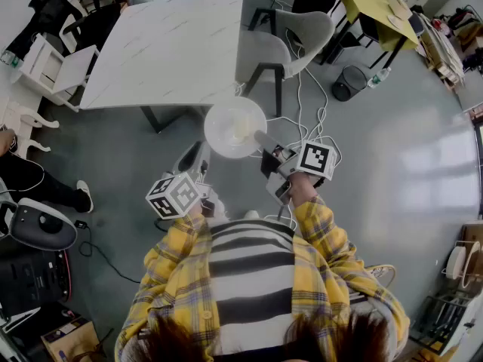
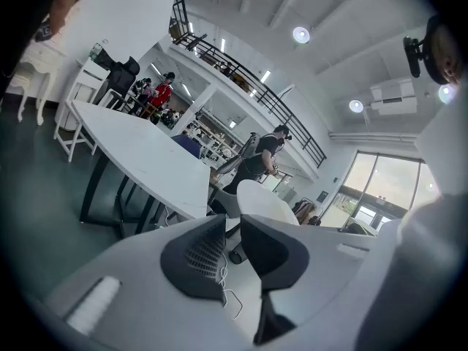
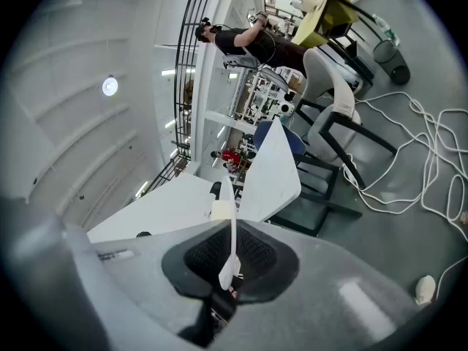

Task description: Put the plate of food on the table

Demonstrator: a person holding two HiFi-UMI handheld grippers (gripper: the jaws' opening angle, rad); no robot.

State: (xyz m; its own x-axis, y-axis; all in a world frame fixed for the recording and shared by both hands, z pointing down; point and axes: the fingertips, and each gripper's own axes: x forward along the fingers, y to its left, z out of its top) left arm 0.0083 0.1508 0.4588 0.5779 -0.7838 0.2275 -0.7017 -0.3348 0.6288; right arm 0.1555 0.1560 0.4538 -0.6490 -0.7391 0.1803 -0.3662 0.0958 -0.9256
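Note:
A round white plate (image 1: 235, 127) with a pale lump of food (image 1: 243, 130) hangs over the floor just in front of the white marble-look table (image 1: 166, 44). My right gripper (image 1: 264, 140) is shut on the plate's near right rim. In the right gripper view the plate (image 3: 232, 229) shows edge-on between the pads, with the table (image 3: 274, 167) beyond. My left gripper (image 1: 198, 157) is open, left of and below the plate, with nothing in it. In the left gripper view its jaws (image 2: 232, 229) stand apart, the plate (image 2: 267, 203) ahead to the right and the table (image 2: 139, 159) to the left.
A grey chair (image 1: 302, 36) stands at the table's right side. White cables (image 1: 306, 119) trail over the floor near the plate. A black bin (image 1: 349, 81) and a yellow table (image 1: 373, 2) lie farther right. A white chair (image 1: 53, 62) stands left of the table.

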